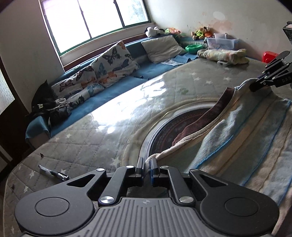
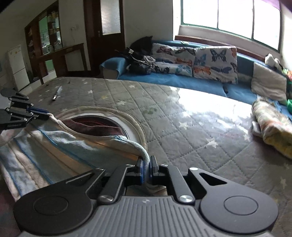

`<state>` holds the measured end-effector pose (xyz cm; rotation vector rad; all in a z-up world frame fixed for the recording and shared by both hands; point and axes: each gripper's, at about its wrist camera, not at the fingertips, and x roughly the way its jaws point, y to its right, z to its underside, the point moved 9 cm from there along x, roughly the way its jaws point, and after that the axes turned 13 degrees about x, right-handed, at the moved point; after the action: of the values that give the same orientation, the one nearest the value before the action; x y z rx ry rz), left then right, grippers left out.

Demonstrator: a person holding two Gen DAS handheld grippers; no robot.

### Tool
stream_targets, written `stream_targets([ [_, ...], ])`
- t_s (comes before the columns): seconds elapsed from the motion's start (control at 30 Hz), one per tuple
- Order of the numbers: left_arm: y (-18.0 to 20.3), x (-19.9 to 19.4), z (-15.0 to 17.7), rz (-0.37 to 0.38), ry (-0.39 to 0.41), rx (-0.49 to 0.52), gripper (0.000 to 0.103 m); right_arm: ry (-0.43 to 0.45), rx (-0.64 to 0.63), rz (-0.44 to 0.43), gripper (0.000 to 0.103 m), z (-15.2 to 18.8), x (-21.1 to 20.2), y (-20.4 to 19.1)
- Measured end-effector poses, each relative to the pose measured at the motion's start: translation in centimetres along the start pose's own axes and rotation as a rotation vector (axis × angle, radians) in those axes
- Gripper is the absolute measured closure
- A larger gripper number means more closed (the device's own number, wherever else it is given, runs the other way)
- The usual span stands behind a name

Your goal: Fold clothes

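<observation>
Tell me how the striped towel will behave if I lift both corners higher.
The striped towel will probably sag: its edge already droops between the left gripper and right gripper. It looks thick terry, so likely grippy, not slippery. The brown cloth underneath may drag along.

The left wrist camera sits just behind the left gripper (image 1: 147,168), low over the quilted bed (image 1: 94,138), and faces along its fingers toward the window (image 1: 94,20) and the blue sofa (image 1: 116,87), with the far corner wall to the right. The right wrist camera rides equally close behind the right gripper (image 2: 146,168), looking across the same bed (image 2: 182,116) toward the sofa (image 2: 182,80), the window (image 2: 230,16) and a doorway (image 2: 107,27) at left. Both views share the striped towel (image 1: 237,131) (image 2: 54,145) stretched between them, and each sees the other gripper at its edge: right gripper (image 1: 255,85), left gripper (image 2: 44,114).
</observation>
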<state>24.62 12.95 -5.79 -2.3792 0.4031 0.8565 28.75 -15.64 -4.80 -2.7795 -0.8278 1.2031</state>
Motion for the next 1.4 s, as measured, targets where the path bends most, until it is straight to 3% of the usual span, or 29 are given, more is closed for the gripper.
stream_targets([
  [0.27,0.1,2.0,1.1,-0.008,-0.046,-0.009,0.088,-0.057,0.049,0.037,0.091,0.7,2.7,1.2],
  [0.37,-0.7,1.7,1.2,-0.050,-0.056,-0.013,0.078,-0.040,0.060,0.050,0.084,0.2,2.2,1.5],
  [0.63,-2.3,-1.3,0.4,-0.102,-0.027,-0.108,0.078,0.017,0.093,0.034,0.082,-1.8,0.0,-0.3],
  [0.7,-2.3,-2.2,0.3,-0.105,-0.015,-0.132,0.078,0.045,0.081,0.084,0.082,-2.2,-0.3,-0.3],
  [0.77,-1.3,-3.2,0.1,-0.086,0.002,-0.138,0.078,0.056,0.075,0.099,0.082,-2.4,-0.4,-0.5],
  [1.1,4.8,-7.3,1.6,0.031,0.044,-0.147,0.078,-0.049,0.073,-0.048,0.082,-0.2,1.9,-5.2],
  [1.4,4.9,-6.8,5.1,0.013,-0.010,-0.175,0.078,-0.117,0.115,-0.039,0.083,1.1,5.9,-5.7],
])
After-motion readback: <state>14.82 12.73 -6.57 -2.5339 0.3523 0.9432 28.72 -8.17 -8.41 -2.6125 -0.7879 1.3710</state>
